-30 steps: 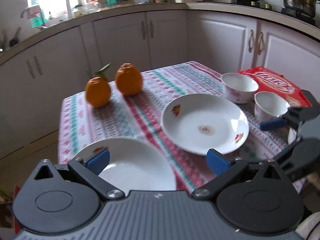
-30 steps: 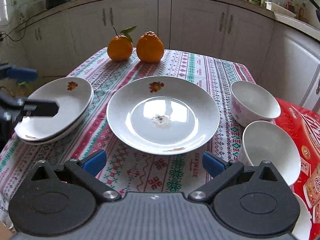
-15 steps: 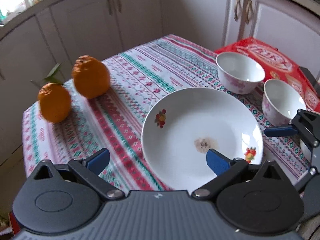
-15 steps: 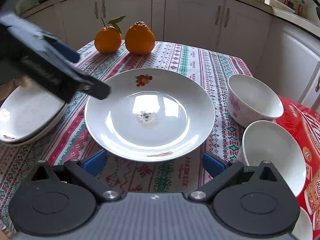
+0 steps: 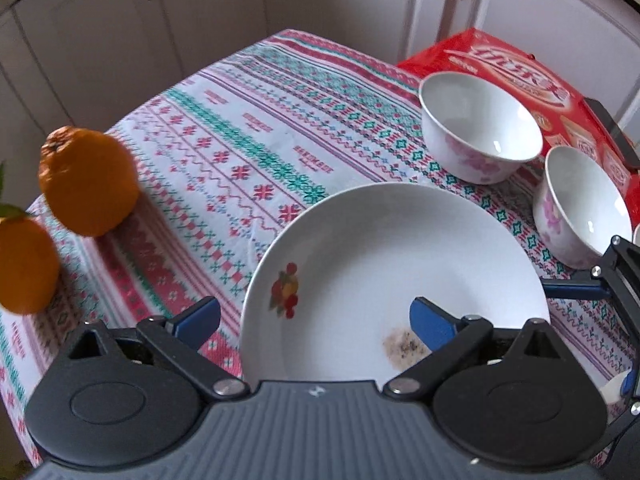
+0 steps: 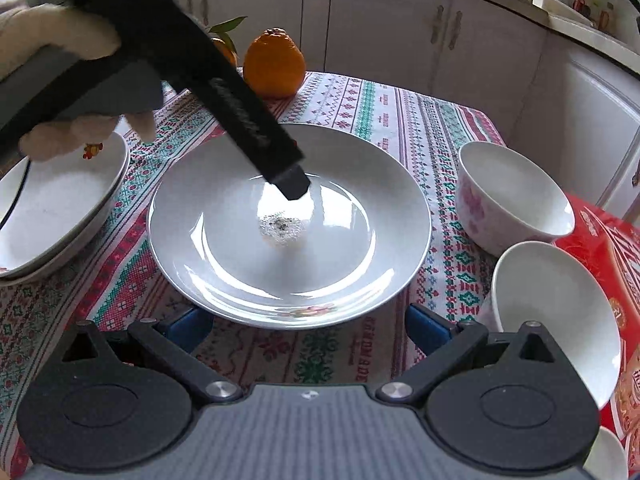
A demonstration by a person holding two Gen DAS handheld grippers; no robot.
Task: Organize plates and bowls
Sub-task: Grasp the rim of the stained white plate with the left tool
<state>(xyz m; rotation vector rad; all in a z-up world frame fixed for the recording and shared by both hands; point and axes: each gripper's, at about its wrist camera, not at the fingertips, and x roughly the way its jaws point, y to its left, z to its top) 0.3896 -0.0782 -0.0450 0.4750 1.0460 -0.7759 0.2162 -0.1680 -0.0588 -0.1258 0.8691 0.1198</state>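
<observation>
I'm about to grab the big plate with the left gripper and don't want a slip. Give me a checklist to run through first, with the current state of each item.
1. Left gripper open: ok, fingers spread wide.
2. Large white plate with fruit print between the fingers: ok, its near-left rim sits in the gap.
3. Fingers touching the rim: cannot tell.
4. Plate surface clean: not ok, a speckled residue spot lies at its centre.
5. Right gripper out of the way: not ok, open at the plate's opposite edge.
6. Two white floral bowls apart from the plate: ok.
</observation>
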